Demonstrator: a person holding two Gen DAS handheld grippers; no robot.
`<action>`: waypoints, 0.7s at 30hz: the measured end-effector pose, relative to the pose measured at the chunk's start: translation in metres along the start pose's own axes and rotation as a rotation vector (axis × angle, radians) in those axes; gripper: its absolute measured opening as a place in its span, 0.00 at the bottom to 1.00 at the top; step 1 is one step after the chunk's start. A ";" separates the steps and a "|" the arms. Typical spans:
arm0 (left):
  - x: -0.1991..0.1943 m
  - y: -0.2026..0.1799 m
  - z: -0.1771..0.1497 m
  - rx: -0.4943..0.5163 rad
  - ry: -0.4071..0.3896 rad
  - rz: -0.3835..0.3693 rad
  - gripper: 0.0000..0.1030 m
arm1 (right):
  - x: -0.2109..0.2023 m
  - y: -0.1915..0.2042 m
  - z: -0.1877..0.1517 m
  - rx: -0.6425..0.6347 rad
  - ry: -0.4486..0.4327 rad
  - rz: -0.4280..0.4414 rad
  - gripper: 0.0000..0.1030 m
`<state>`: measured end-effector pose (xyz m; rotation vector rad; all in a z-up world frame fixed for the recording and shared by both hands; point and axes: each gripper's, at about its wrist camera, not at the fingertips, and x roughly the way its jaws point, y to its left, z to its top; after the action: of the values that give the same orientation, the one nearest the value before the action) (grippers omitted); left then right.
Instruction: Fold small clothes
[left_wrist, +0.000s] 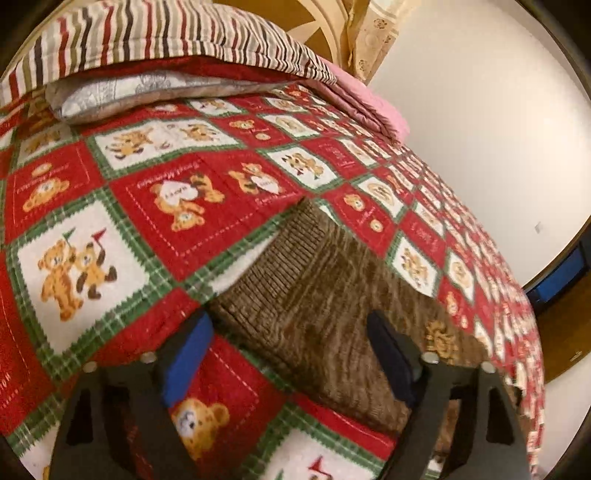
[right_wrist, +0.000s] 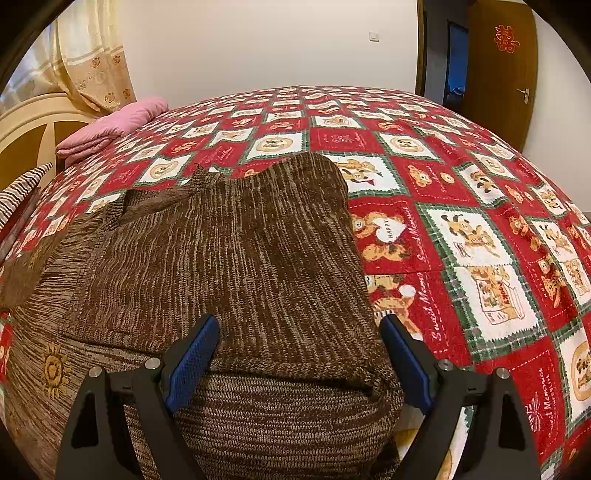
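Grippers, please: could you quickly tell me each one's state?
Left gripper: open over the brown sweater, holding nothing.
Right gripper: open over it, gripping nothing.

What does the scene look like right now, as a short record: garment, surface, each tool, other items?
garment: brown knit sweater, partly folded, one layer doubled over the body
surface: red teddy-bear quilt on a bed
left tool: open, over a ribbed edge of the sweater, not gripping it
right tool: open, straddling the folded edge, not gripping it
other items: pink folded blanket, striped pillow, both near the headboard
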<state>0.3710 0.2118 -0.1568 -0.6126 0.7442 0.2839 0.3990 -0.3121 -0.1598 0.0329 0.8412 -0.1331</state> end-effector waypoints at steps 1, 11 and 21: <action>0.000 0.000 0.001 -0.003 -0.007 0.003 0.62 | 0.000 0.000 0.000 0.000 0.000 0.000 0.86; -0.014 0.010 0.013 -0.027 0.022 -0.065 0.07 | -0.016 -0.013 0.006 0.040 -0.008 0.175 0.87; -0.004 0.002 0.023 -0.047 0.065 0.020 0.07 | -0.066 -0.077 -0.017 0.007 -0.149 0.104 0.87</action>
<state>0.3800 0.2271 -0.1419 -0.6616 0.8080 0.3014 0.3327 -0.3806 -0.1198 0.0720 0.6891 -0.0397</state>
